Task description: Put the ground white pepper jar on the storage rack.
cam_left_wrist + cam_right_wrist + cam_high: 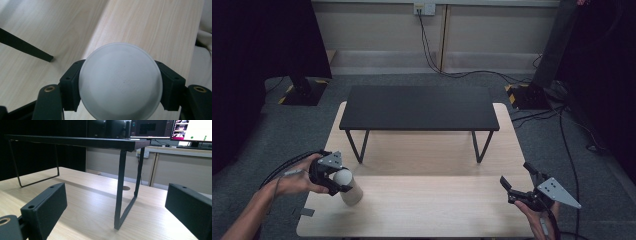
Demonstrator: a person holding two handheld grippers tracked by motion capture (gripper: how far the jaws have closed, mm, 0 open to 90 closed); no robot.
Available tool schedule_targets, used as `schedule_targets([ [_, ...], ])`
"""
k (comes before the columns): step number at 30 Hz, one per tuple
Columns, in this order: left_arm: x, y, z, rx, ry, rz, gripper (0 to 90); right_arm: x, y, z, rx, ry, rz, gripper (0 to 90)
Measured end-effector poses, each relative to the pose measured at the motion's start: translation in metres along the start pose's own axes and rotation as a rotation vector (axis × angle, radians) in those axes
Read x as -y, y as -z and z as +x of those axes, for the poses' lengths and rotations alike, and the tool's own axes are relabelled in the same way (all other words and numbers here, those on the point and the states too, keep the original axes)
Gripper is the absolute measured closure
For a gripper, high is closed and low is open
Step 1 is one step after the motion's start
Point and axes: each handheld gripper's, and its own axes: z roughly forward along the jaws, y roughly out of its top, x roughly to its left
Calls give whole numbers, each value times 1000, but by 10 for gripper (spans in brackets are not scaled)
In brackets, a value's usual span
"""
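Note:
A pale cup (352, 193) with a round white top (120, 75) stands on the wooden table (432, 210) near its front left corner. My left gripper (343, 182) comes at it from the left, and its two black jaws press on either side of the cup's upper part (120, 86). At the table's front right edge my right gripper (515, 187) is held open, with nothing between its wide-set jaws (115, 212); it points toward the far left.
A low black shelf (419, 107) on thin metal legs (119, 195) stands across the back half of the table. Cables and black stand bases lie on the grey floor beyond. Monitors (192, 130) sit on a desk behind.

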Motion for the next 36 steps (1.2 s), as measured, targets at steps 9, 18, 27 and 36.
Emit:
schedule_targets([
  [9,-3,1,2,4,22,11,332,0,1,0,4,0,-1,35],
  [18,-20,9,4,56,22,22,332,0,0,0,2,-1,-3,35],
  [27,-67,36,-7,50,-42,26,332,1,1,0,5,-6,-8,34],
  [36,-127,76,-10,80,-87,41,332,2,1,0,8,-10,-18,34],
])
